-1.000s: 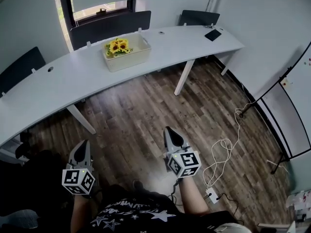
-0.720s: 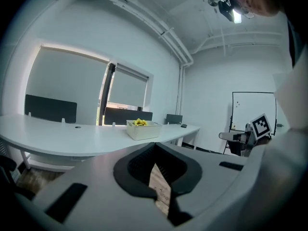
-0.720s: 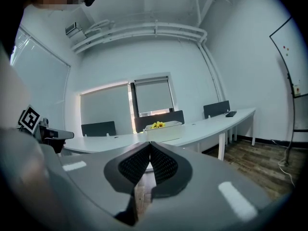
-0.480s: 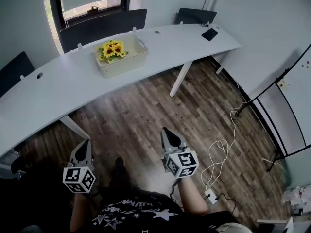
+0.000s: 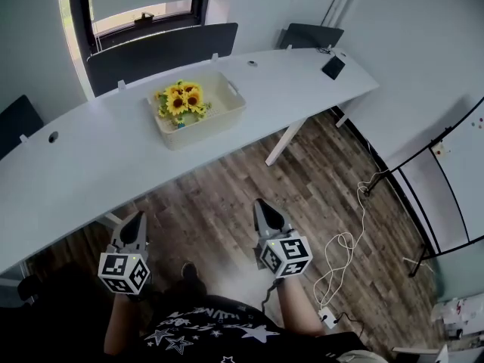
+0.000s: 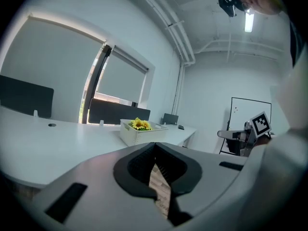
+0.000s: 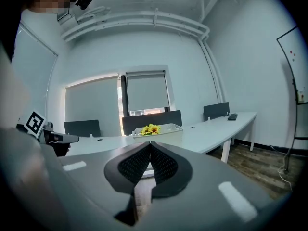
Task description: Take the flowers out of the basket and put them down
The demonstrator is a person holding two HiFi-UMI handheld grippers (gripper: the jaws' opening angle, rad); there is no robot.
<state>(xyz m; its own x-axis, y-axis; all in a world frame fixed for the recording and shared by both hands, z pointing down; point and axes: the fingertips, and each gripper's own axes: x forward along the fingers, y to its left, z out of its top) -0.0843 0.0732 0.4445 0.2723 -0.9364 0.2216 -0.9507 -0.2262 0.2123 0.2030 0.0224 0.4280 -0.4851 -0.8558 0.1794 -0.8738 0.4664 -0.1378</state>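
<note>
Left tool (image 5: 138,219) and right tool (image 5: 262,204): jaws closed on both, nothing held. Both are low over the wooden floor (image 5: 227,195), well short of the bench (image 5: 91,157). Basket (image 5: 215,123) sits mid-bench near the back edge, its long side running along the bench. Flowers (image 5: 180,100) bunched in its left end, yellow heads facing up; stem direction unclear. Head view shows their place inside the basket. Only the two gripper views, side-on, show the heads rising above the rim.
</note>
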